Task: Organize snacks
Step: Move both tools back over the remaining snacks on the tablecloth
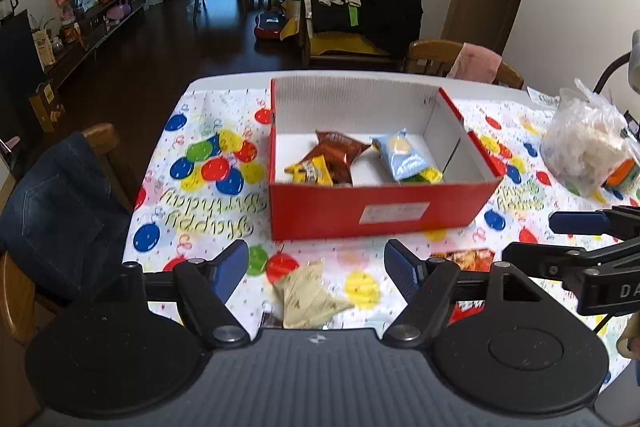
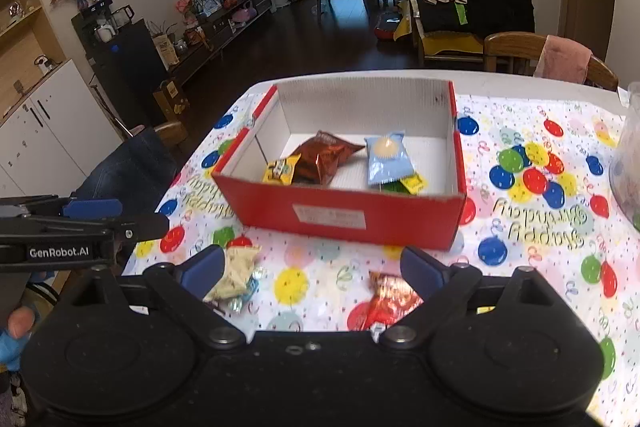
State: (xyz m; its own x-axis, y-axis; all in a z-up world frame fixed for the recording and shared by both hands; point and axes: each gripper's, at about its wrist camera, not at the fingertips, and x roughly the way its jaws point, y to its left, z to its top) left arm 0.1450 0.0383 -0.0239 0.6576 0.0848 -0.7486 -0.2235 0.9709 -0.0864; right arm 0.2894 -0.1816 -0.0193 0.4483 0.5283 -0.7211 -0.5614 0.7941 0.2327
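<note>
L. wrist view, l. to r.: left gripper [image 1: 316, 263] hovers low over the balloon-print "Happy Birthday" tablecloth [image 1: 208, 163], fingers level, jaws wide apart w/ nothing between the blue pads [image 1: 230, 267]. Below the gap lies a cream triangular snack packet [image 1: 310, 297], partly cut off by the gripper body. Ahead stands the open red cardboard box w/ white lining [image 1: 384, 211], holding a yellow packet [image 1: 312, 173], a brown foil bag [image 1: 340, 151], a pale-blue packet [image 1: 402, 157] and a green-yellow one, mostly hidden behind the box wall. A red foil snack packet [image 1: 466, 257] sits behind the r. finger, print unreadable. Far r.: a clear plastic bag [image 1: 588, 143], contents hard to make out.

R. wrist view: right gripper [image 2: 312, 267] also hovers near the box front, jaws likewise spread and empty. Its l. pad overlaps the cream packet; the red foil packet lies just inside the r. pad. The other gripper enters from the l. edge, cut off.
</note>
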